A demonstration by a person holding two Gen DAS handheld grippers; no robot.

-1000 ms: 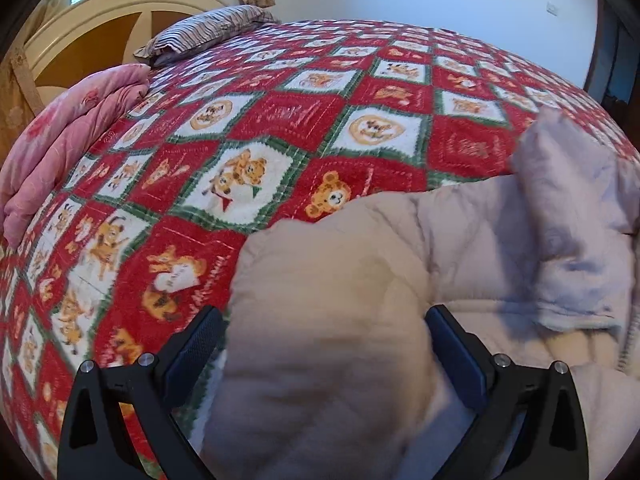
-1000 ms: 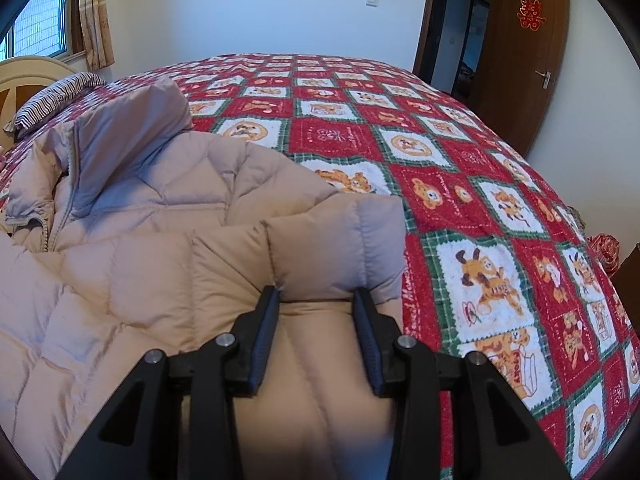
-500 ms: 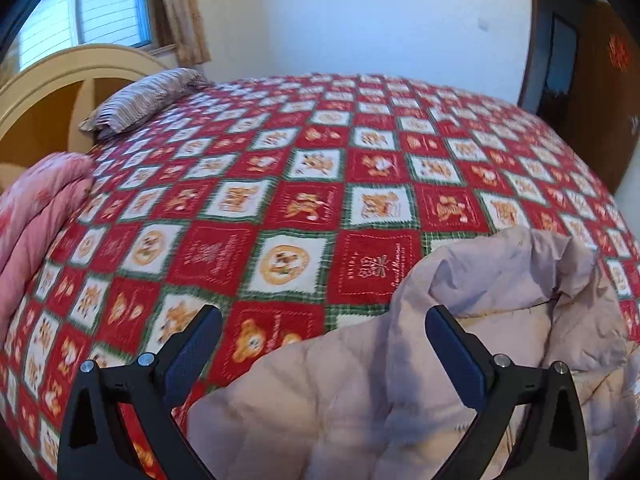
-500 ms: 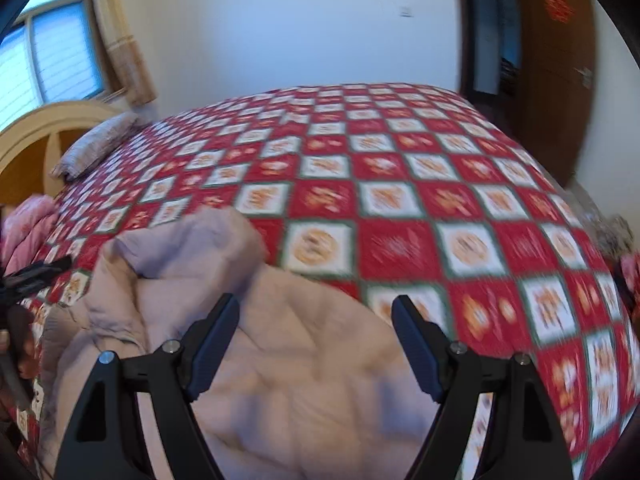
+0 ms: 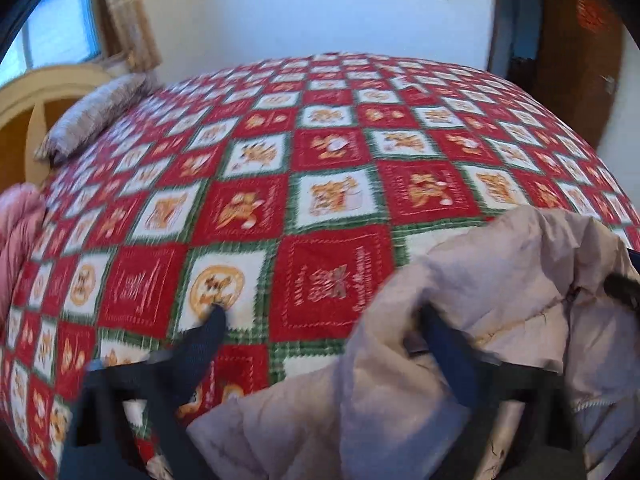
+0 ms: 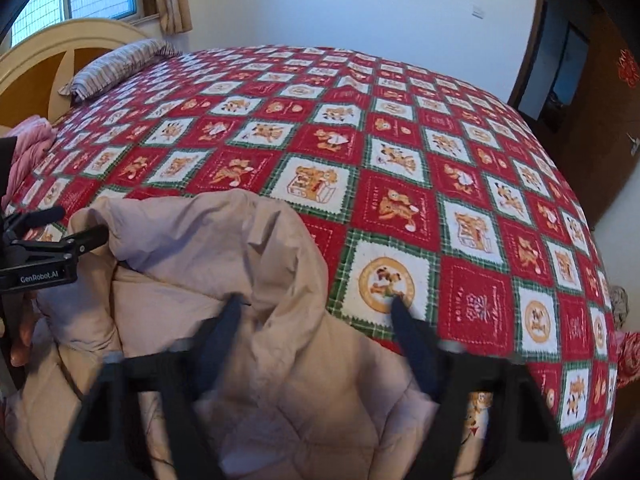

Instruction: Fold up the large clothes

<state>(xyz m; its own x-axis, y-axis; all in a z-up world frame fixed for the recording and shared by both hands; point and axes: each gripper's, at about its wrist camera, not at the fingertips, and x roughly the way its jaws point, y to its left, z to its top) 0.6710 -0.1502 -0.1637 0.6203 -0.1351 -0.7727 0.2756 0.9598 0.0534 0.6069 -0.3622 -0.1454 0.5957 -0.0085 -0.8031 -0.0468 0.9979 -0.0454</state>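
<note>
A beige quilted down jacket lies bunched at the near edge of a bed with a red, white and green bear-print quilt. My left gripper is open, its right finger against the jacket's raised collar, its left finger over bare quilt. My right gripper is open, with a jacket fold lying between its jaws. The left gripper also shows in the right wrist view at the far left, beside the jacket.
A striped pillow and a cream wooden headboard are at the far left. A pink folded duvet lies at the left edge. A dark wooden door stands at the right.
Both grippers let go of the jacket and opened wide. Both have risen and pulled back, so the jacket now lies lower in view, and both views are blurred by motion.
</note>
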